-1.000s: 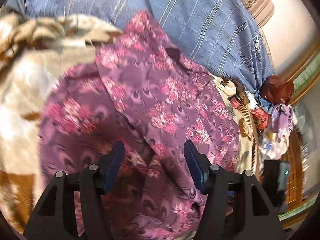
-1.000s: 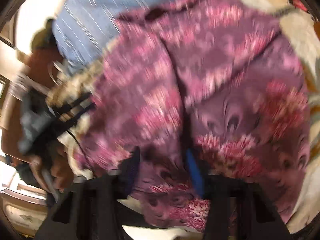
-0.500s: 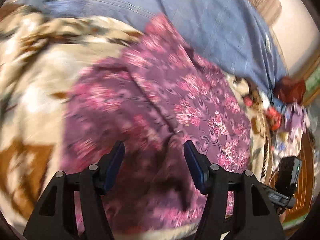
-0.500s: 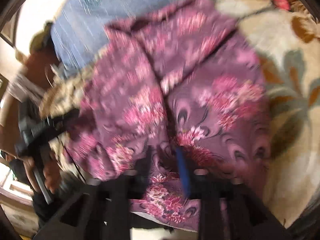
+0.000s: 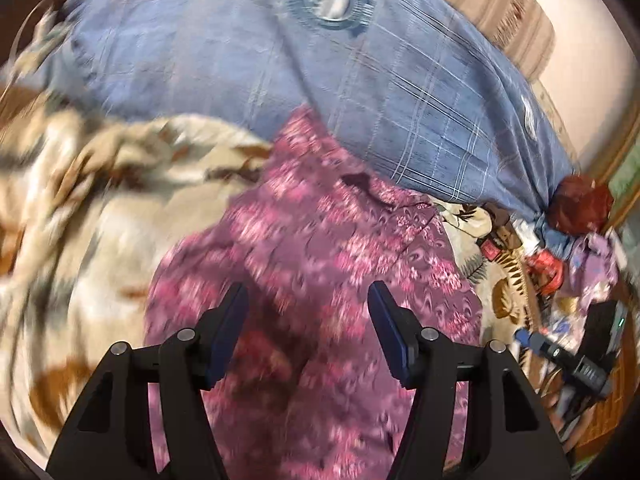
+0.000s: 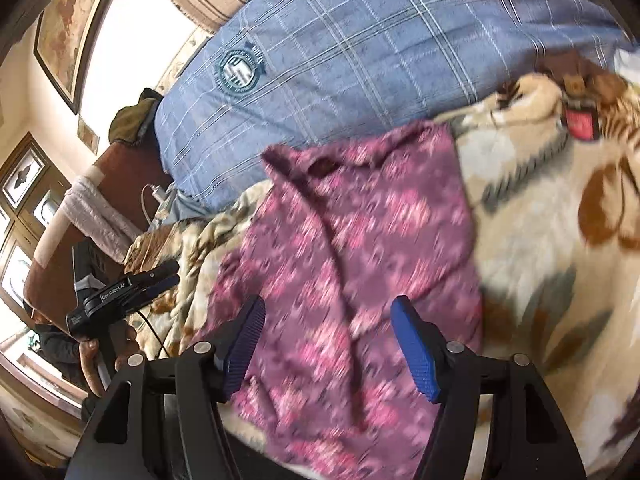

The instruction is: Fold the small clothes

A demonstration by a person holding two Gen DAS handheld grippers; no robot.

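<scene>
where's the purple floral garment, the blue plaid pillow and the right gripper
purple floral garment [image 6: 360, 248], right wrist view, middle of the cloth
blue plaid pillow [image 6: 380, 40], right wrist view, its plaid face
right gripper [image 6: 328, 344], right wrist view, midway between the opening blue fingertips

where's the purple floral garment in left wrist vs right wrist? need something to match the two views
Left wrist: the purple floral garment fills the lower centre, running from the blue checked pillow down behind the left gripper.
Right wrist: the garment lies centre to lower centre, behind the right gripper, whose jaws are opening with nothing between them.
Shared landmark: the blue checked pillow with a round badge, just above the garment's top edge in both.
</scene>
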